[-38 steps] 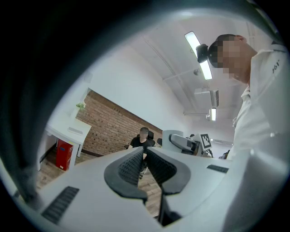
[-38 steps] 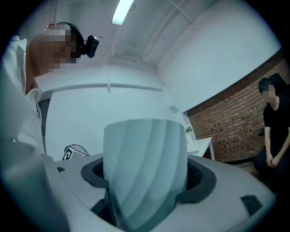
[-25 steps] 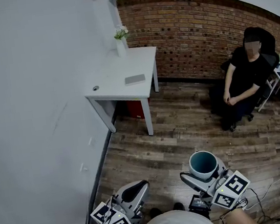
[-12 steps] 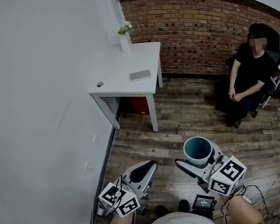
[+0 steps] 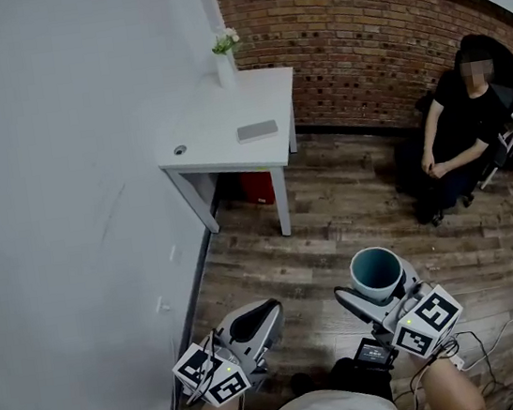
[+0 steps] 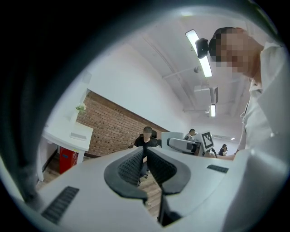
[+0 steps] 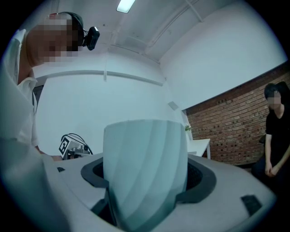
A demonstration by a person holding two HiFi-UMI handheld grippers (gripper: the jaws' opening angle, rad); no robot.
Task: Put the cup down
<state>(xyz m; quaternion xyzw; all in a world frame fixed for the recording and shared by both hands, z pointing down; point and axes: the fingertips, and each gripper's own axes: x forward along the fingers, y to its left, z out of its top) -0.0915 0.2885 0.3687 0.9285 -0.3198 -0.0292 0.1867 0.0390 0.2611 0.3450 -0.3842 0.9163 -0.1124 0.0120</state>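
The cup (image 5: 377, 270) sits upright in the right claw (image 5: 375, 283), which grips its sides. Its mouth faces up and its long axis is vertical, above the floor (image 5: 335, 226) and well apart from the white worktop (image 5: 219, 138). The left claw (image 5: 263, 312) is closed and empty

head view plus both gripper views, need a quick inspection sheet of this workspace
surface: white table, ahead by the white wall, not yet reached
job's things: cup, upright, held above the wooden floor
clutter: vase with flowers, flat grey slab and small round thing on the table; red box beneath
grippers: right gripper fingers closed on the cup; left gripper fingers together, empty
cables: loose cables on the floor at right
surroundings: brick wall; seated person
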